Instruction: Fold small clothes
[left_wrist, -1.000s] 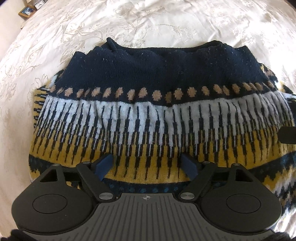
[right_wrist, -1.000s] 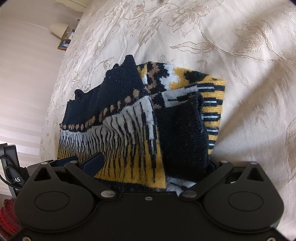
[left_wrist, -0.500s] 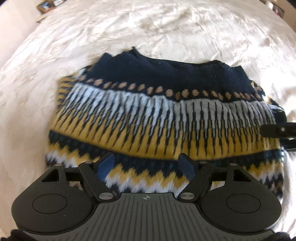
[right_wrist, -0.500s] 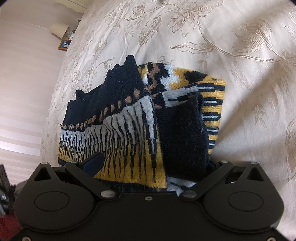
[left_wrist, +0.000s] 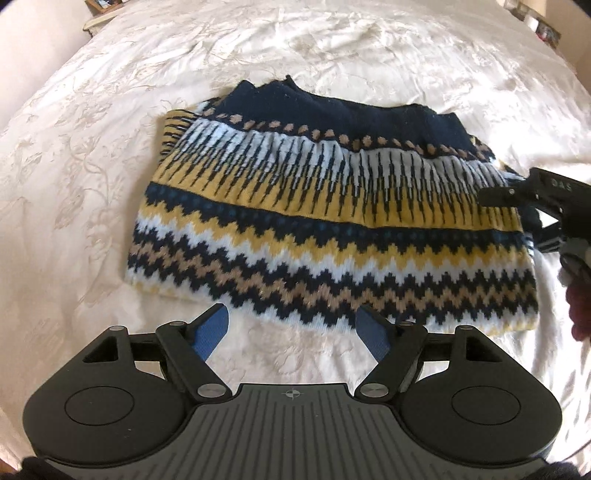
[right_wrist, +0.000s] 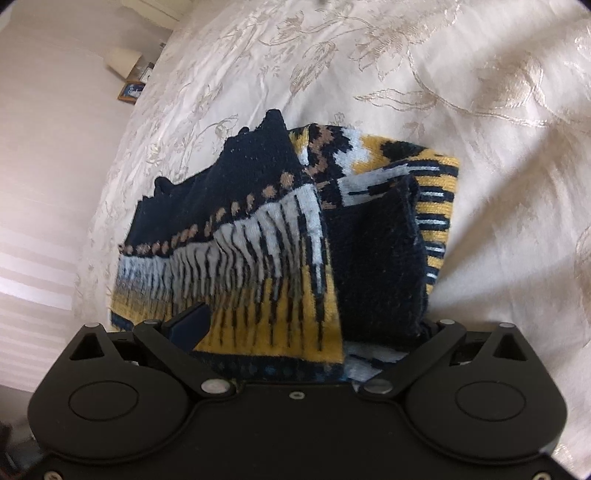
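Observation:
A folded knit sweater (left_wrist: 325, 214), navy with yellow, white and tan zigzag bands, lies on the bed. My left gripper (left_wrist: 291, 332) is open and empty, just off the sweater's near hem, not touching it. My right gripper (right_wrist: 306, 328) sits at the sweater's right edge and also shows in the left wrist view (left_wrist: 535, 199). Its jaws stand wide apart with the sweater's (right_wrist: 258, 258) folded edge and a navy sleeve between them. Its right finger is hidden under the knit.
The cream floral bedspread (left_wrist: 92, 184) surrounds the sweater on all sides. A framed picture (right_wrist: 131, 90) and a lamp (right_wrist: 123, 61) stand beyond the bed's far edge. A wall is at the left in the right wrist view.
My left gripper has pulled back and up from over the sweater, so the whole garment now shows. My right gripper has stayed at the sweater's right edge.

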